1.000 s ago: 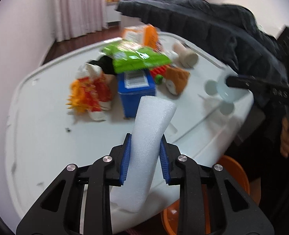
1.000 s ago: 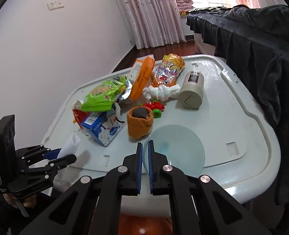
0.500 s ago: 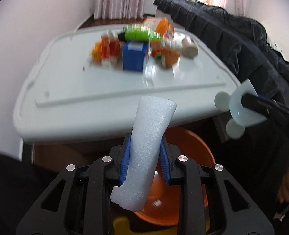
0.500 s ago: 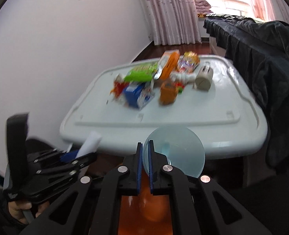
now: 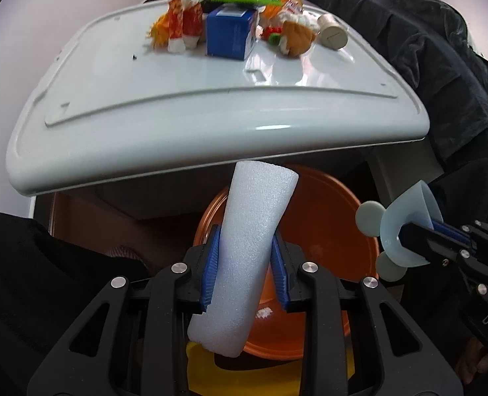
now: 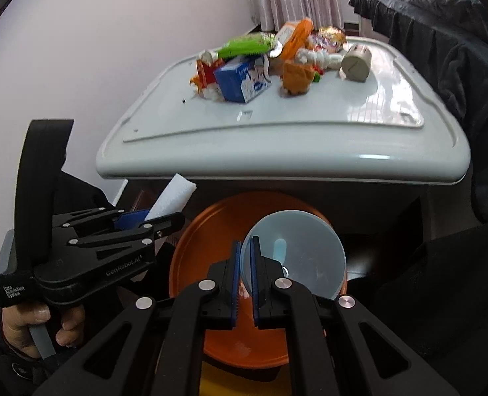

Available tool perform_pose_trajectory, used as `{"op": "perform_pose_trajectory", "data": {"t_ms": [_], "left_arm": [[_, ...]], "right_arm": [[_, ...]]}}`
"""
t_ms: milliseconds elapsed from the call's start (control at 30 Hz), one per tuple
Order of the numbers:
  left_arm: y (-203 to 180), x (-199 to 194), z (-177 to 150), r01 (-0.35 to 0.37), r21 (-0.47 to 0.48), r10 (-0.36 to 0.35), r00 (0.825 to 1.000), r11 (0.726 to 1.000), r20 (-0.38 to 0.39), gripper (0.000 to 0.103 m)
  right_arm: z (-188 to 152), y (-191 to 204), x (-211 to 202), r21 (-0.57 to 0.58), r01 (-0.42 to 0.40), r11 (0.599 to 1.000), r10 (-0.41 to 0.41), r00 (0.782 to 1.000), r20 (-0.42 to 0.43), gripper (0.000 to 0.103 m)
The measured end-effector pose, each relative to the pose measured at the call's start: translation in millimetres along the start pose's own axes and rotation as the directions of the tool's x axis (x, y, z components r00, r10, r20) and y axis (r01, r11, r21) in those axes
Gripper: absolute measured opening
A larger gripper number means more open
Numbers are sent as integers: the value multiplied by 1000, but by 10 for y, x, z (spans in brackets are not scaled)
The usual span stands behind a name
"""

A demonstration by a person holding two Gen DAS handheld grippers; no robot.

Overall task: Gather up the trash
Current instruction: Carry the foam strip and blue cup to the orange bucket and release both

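Trash in both tools now hangs over the orange bin, no longer over the tabletop; left tool clamps the foam tube; right tool pinches the bowl; dropping looks next; wrappers wait far back.

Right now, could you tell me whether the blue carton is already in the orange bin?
No, the blue carton is on the white table among the other trash, while the orange bin sits below the table's edge.
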State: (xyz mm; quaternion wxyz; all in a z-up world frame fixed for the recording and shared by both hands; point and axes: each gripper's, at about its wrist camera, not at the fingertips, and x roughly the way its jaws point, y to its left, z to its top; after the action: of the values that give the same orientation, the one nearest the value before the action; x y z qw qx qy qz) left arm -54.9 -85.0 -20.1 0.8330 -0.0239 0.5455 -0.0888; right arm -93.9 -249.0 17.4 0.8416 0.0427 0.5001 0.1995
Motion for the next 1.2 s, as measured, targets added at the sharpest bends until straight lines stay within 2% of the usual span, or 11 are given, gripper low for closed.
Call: {"op": "perform_pose_trajectory", "data": {"t_ms": [500,533,600,633,667,1000,1200], "left_arm": [[8,70,-19,0,-4,-1,999,1000,-40,33],[-8,77,-14,-7,0,7,999,1000,-44,37],[-16,78,-14,-36,4,36,998,999,-45,50],[-10,70,-11,-46,0,45,998,999,-42,65],[4,64,-9,-54,-4,54,998,999,-39,74],[30,21,18,-58,-14,58,998,998,-13,76],[97,-63,95,-46,-34,47,999,998,21,76]], "right_arm": [[8,-39,134,3,8,1000,-8,999,-32,8],[10,-50,139,7,14,1000,-14,999,-31,10],[12,-85,143,23,18,1000,-17,999,-33,30],[9,-108,136,33,21,999,-20,999,-30,33],[9,-126,127,40,23,999,-22,999,-27,33],[42,-202,33,56,36,998,-36,999,11,33],[220,-315,-6,60,46,997,-48,998,34,34]]}}
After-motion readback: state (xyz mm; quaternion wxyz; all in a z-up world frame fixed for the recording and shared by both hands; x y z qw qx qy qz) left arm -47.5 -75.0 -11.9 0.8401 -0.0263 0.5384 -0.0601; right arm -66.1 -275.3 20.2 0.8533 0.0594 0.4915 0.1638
